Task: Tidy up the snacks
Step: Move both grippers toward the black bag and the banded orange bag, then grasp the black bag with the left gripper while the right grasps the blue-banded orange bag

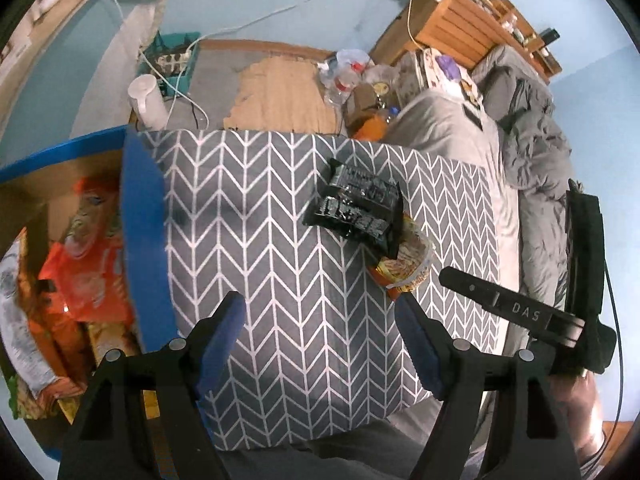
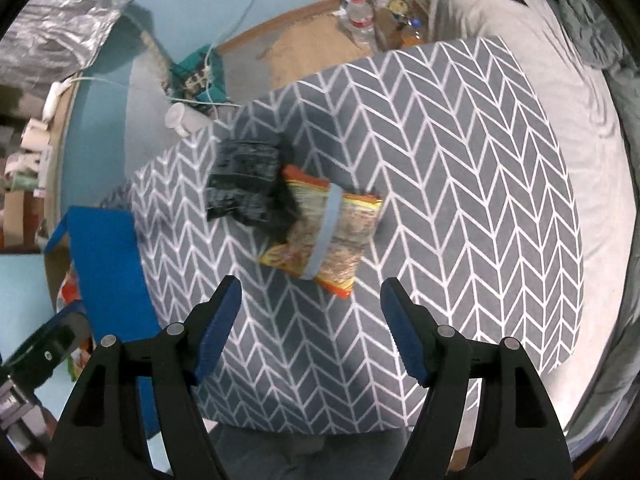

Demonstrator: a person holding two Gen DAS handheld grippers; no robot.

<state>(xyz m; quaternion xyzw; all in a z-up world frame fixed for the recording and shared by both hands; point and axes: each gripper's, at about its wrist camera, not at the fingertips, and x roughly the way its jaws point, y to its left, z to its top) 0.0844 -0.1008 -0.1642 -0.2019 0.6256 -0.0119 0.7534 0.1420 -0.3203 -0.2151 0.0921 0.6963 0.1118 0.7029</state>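
A black snack packet (image 1: 356,204) (image 2: 248,186) lies on a grey chevron-patterned cushion (image 1: 288,280) (image 2: 440,200), partly overlapping an orange-yellow noodle packet (image 1: 408,268) (image 2: 332,240) with a pale blue band. My left gripper (image 1: 320,320) hangs open above the cushion, nearer me than the packets, nothing between its blue pads. My right gripper (image 2: 312,304) is open too, just short of the noodle packet, holding nothing. It also shows at the right edge of the left wrist view, right gripper (image 1: 520,308). A blue box (image 1: 144,232) (image 2: 108,264) at the cushion's left holds several orange snack bags (image 1: 88,280).
The cushion rests on a bed with grey sheet and duvet (image 1: 536,152) (image 2: 592,80) to the right. Beyond it, the floor carries a white jug (image 1: 146,100) (image 2: 184,118), a teal basket with cables (image 1: 176,60), plastic bottles (image 1: 344,76) and a wooden shelf (image 1: 464,28).
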